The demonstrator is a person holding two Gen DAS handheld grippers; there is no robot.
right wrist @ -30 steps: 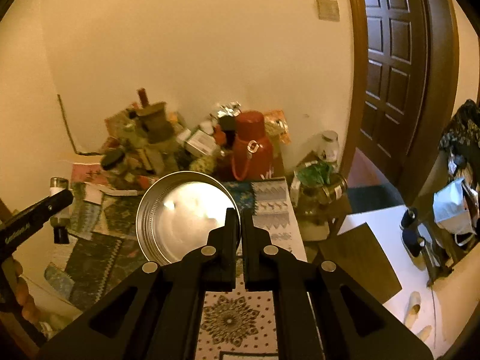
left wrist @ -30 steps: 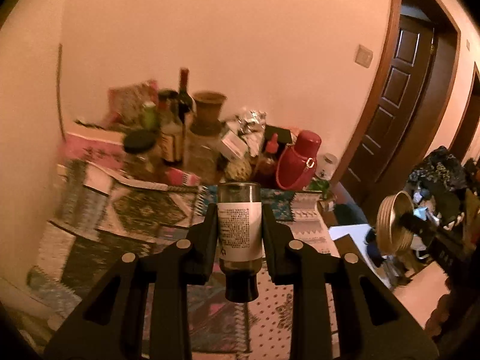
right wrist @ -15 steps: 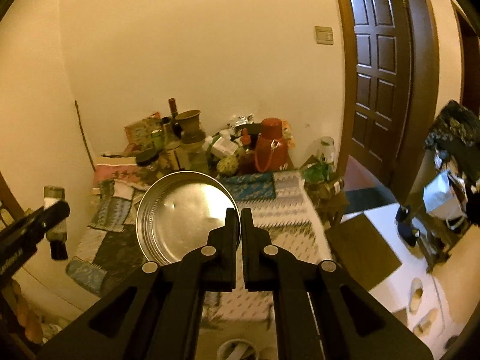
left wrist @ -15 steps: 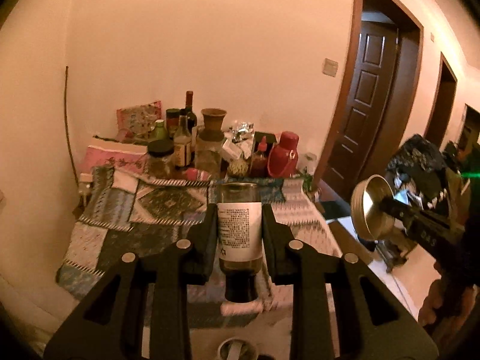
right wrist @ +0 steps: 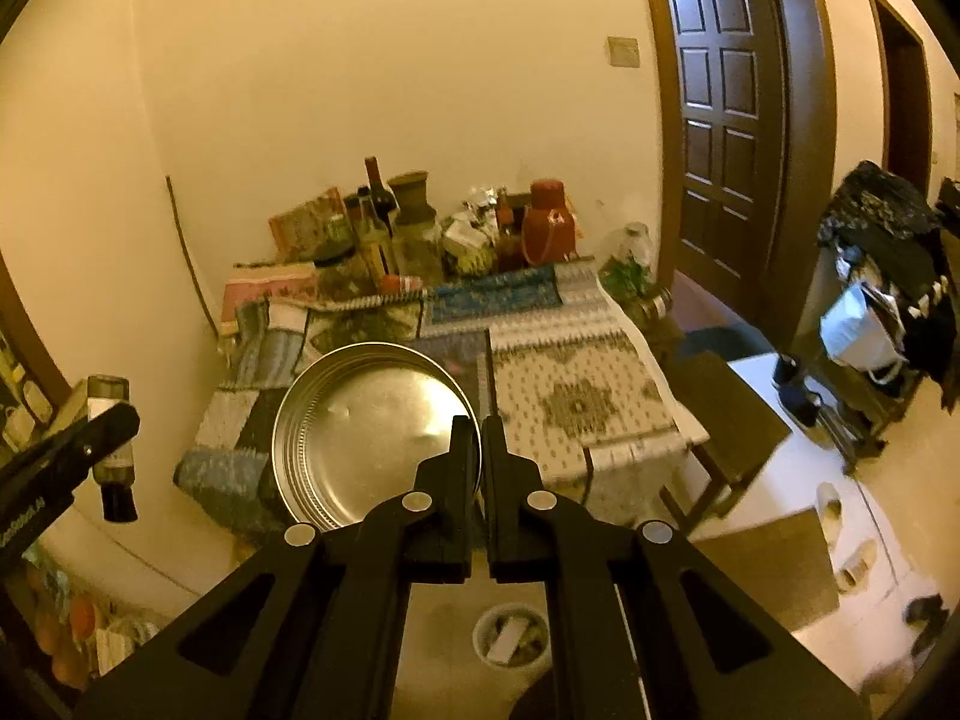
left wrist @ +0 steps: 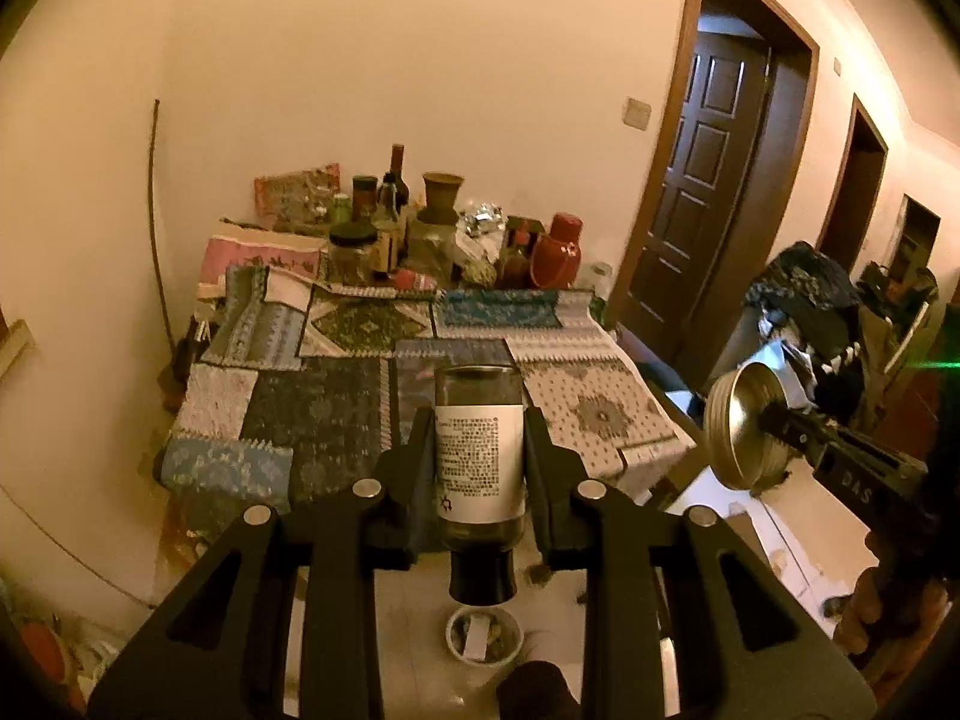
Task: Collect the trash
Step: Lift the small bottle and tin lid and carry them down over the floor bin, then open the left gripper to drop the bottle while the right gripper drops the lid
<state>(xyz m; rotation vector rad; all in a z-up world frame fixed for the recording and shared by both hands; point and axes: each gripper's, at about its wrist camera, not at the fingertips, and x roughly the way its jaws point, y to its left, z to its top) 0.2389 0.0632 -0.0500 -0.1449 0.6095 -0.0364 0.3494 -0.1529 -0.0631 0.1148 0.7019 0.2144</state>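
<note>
A person stands back from a cloth-covered counter in a dim, amber-lit room, a two-finger tool in each hand. The left tool is clamped on a dark glass bottle with a white printed label, held neck down, its black cap hanging below the fingers. The right tool has its fingers pressed together on the rim of a shallow round metal tin lid, which stands on edge with its shiny inside facing the camera. Both items are held in the air on the near side of the counter, the bottle to the left of the lid. On the floor just short of the counter, beneath the two tools, sits a small round waste bin with scraps and a pale slip of paper inside; it also shows in the right wrist view.

At the far end of the counter, against the wall, stands a crowd of jars, bottles, a red flask and a brown clay pot. Right of the counter is a dark panelled door, and further right a rack heaped with bags and dark cloth. The rest of the patchwork cloth lies bare of items.
</note>
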